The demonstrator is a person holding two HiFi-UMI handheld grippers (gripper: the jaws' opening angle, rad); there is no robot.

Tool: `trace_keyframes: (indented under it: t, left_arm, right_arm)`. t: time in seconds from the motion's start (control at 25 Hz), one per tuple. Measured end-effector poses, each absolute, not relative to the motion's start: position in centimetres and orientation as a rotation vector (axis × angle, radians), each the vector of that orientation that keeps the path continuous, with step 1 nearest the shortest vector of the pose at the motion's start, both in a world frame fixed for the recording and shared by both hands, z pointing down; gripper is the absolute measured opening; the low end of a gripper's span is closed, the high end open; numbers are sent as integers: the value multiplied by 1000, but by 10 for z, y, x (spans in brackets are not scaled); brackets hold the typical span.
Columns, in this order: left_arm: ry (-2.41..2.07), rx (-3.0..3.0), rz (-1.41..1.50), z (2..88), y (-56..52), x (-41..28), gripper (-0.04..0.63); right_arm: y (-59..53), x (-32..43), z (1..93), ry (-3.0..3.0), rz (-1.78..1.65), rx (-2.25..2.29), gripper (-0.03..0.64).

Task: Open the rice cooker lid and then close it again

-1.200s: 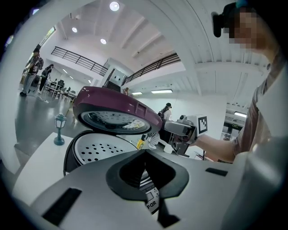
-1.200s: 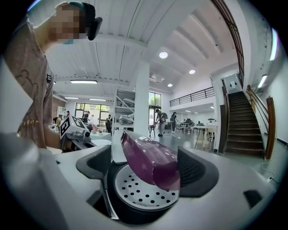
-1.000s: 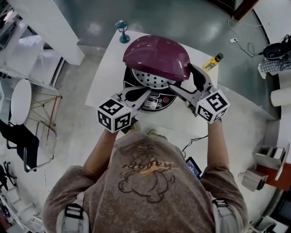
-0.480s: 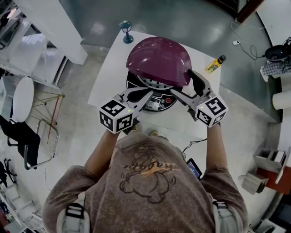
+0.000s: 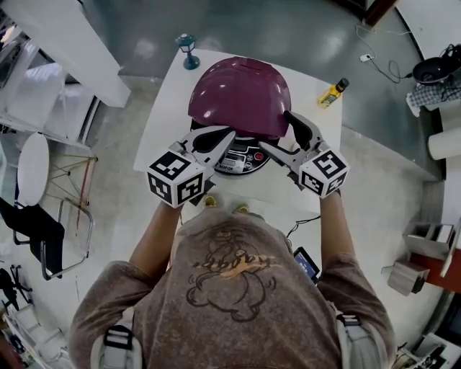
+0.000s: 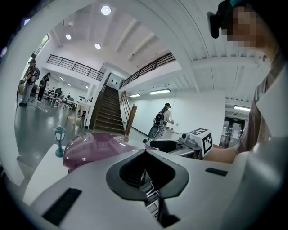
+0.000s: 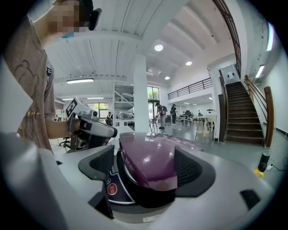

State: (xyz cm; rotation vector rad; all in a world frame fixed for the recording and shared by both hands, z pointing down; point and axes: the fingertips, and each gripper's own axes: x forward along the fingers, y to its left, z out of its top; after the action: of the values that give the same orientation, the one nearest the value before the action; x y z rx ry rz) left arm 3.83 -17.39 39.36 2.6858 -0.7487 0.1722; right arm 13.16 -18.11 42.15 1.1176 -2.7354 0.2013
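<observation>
I see the purple lid [image 5: 241,94] lying low over the rice cooker [image 5: 248,160], which stands in the middle of the white table [image 5: 169,108]. My right gripper [image 7: 145,167] has its jaws wide apart, and they have just been closing a little. The front edge of the lid is between them. A gap shows at one pad; at the other I cannot tell well if it touches. My left gripper [image 6: 145,152] has its jaws together on nothing, near the cooker's front

Bright even light from ceiling lamps [image 6: 105,10]; fisheye bending, dark corners; soft highlights on lid [image 5: 241,94].
</observation>
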Motion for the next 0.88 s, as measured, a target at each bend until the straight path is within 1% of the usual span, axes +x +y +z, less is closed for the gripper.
trace_keyframes:
  t: [0.68, 0.88]
  left_arm:
    - [-800, 2677, 387, 421, -191, 44, 21]
    - [-789, 2672, 426, 427, -192, 43, 20]
  right_arm:
    - [-176, 137, 439, -2731, 318, 1087, 399]
    - [-178, 139, 442, -2746, 381, 1109, 367]
